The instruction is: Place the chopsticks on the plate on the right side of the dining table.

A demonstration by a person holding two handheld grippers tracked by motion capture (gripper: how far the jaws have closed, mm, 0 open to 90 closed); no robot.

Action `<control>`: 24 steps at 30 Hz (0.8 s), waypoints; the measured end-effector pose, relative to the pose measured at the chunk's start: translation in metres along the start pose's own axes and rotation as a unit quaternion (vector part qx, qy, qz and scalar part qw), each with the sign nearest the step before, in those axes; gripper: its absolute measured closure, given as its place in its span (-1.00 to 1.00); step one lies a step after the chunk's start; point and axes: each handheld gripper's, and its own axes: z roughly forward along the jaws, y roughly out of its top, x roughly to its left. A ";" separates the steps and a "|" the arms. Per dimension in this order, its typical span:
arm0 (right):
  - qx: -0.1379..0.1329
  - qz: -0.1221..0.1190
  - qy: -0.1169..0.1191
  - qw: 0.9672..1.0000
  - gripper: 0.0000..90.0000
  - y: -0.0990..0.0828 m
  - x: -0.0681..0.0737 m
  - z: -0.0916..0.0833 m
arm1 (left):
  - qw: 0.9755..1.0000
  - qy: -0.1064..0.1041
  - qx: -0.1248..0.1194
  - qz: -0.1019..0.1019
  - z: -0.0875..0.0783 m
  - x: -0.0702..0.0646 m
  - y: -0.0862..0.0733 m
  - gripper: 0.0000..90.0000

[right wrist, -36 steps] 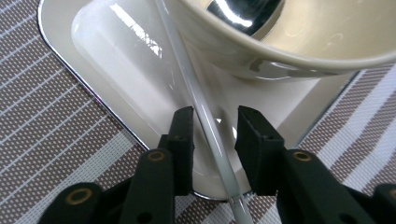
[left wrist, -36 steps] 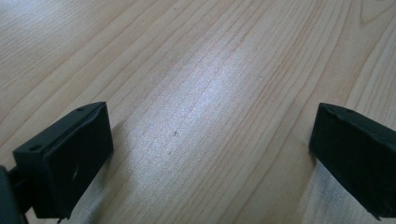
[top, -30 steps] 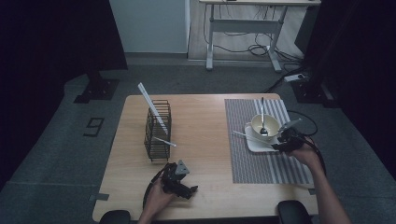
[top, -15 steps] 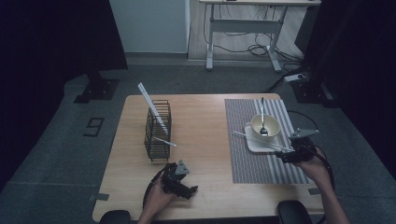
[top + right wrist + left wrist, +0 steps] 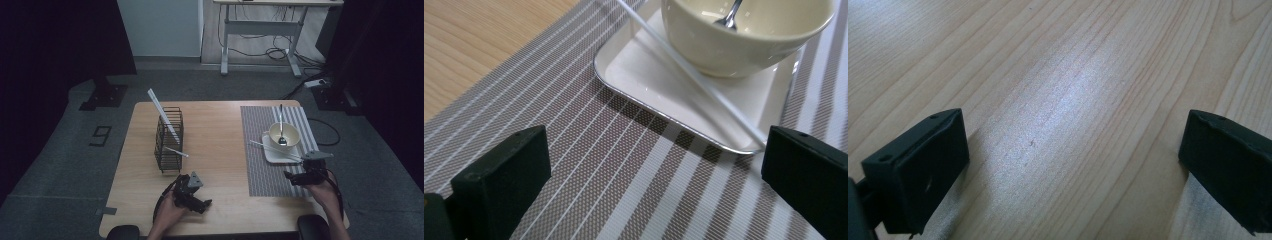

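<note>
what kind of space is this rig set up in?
Probably a lab or studio set up for recording, not a home. Black curtains close in a lone wooden table on grey carpet, a "9" is taped on the floor, and loose cables run under a height-adjustable desk behind.

on your wooden counter [image 5: 215, 135] a black wire rack [image 5: 168, 140] stands left of centre, with a long white strip [image 5: 162, 114] leaning out of its top. beyond the counter you see grey carpet [image 5: 90, 165], a white desk frame [image 5: 260, 35] and cables [image 5: 270, 51] beneath it.
</note>
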 end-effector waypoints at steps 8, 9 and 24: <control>0.008 0.024 -0.034 0.999 -1.00 -0.016 -0.007 0.028 | 1.000 -0.002 0.000 0.001 0.001 0.000 0.001 -1.00; 0.007 0.027 -0.032 0.999 -1.00 -0.017 -0.007 0.029 | 1.000 -0.002 0.000 0.001 0.001 -0.001 0.001 -1.00; 0.006 0.048 -0.033 0.998 -1.00 -0.017 -0.022 0.043 | 1.000 -0.003 -0.001 0.001 0.001 -0.001 0.001 -1.00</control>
